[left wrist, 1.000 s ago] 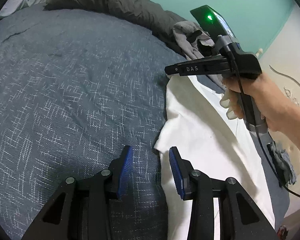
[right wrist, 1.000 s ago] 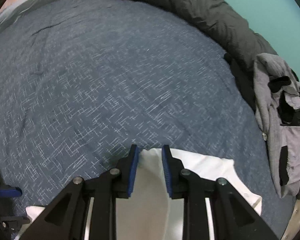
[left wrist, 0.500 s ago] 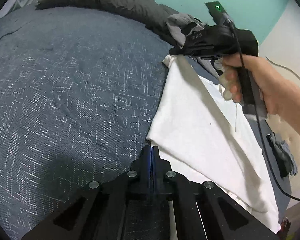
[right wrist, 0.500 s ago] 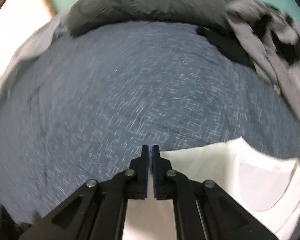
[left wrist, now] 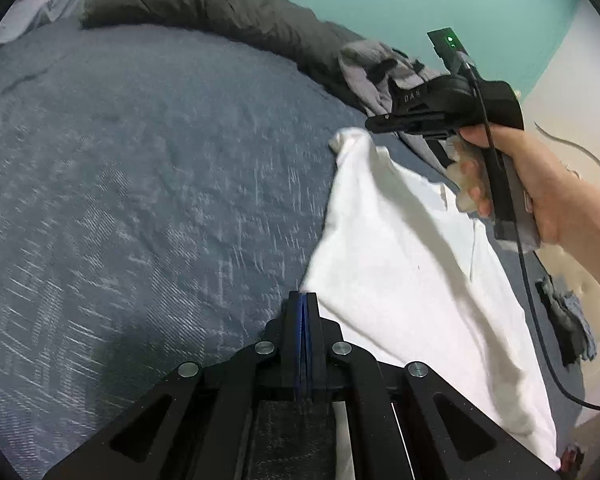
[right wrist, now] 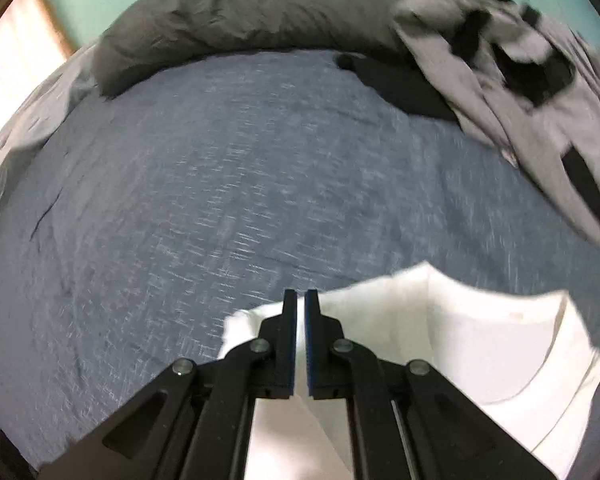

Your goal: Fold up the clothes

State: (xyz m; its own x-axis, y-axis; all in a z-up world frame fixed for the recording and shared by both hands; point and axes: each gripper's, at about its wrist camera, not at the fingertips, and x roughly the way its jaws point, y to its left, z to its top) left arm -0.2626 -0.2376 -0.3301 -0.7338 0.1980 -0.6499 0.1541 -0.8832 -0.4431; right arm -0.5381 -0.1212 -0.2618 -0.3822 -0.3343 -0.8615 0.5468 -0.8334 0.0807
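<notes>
A white T-shirt [left wrist: 400,260] lies along the right side of a blue bedspread [left wrist: 140,200]. My left gripper [left wrist: 303,300] is shut on its near corner, and the cloth runs back under the jaws. In the left wrist view a hand holds my right gripper [left wrist: 374,125], shut on the shirt's far corner and lifting it off the bed. The shirt's left edge stretches between the two grips. In the right wrist view the right gripper [right wrist: 300,300] pinches white cloth, and the T-shirt's [right wrist: 480,340] neckline shows at the right.
A rolled dark grey duvet [left wrist: 220,4] runs along the back of the bed. A grey and black garment [right wrist: 540,92] is heaped at the back right. Dark clothes [left wrist: 568,328] lie on the floor to the right. A black cable [left wrist: 540,340] hangs from the right gripper.
My left gripper's jaws closed on the shirt's near corner. The right gripper rolled and rose, lifting the far corner, so the shirt's edge now hangs taut between them.
</notes>
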